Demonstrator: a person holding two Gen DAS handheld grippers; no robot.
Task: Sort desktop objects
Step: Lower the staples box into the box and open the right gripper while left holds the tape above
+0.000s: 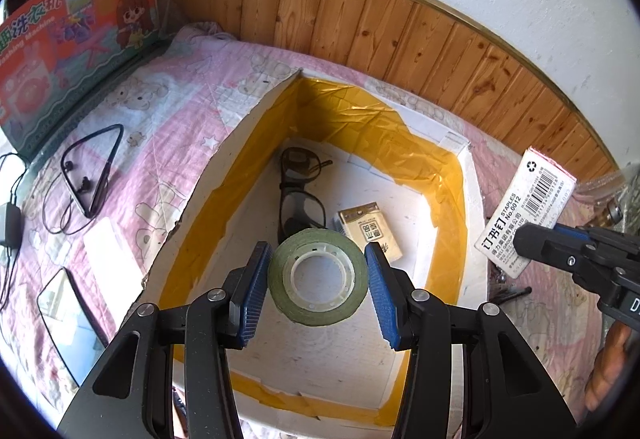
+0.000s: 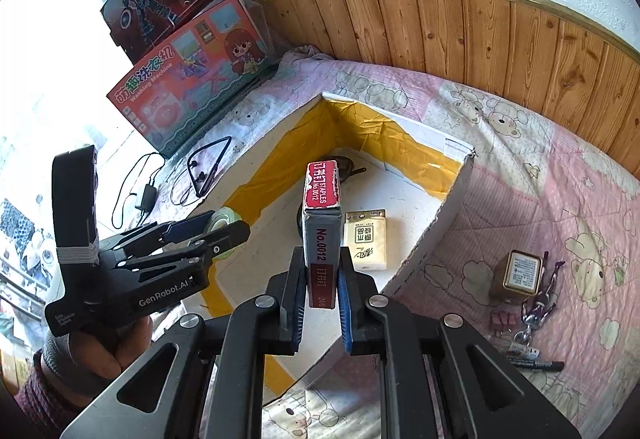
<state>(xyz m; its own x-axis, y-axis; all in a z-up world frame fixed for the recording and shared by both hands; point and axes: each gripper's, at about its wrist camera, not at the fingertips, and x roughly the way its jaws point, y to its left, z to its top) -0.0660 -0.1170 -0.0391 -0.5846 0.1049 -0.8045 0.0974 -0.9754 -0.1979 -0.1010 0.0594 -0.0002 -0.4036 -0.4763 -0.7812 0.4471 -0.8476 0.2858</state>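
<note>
Left wrist view: tape roll clamped between left tongs over box.

Daylight strong, coming from window at my 9 to 10 o'clock in right wrist view; that side blown out white, detail lost. Glare on yellow tape inside box and on mirror at 8 o'clock in left wrist view. Centre sharp, print readable. Fisheye bends wood panelling into arc; black vignette in corners.
</note>
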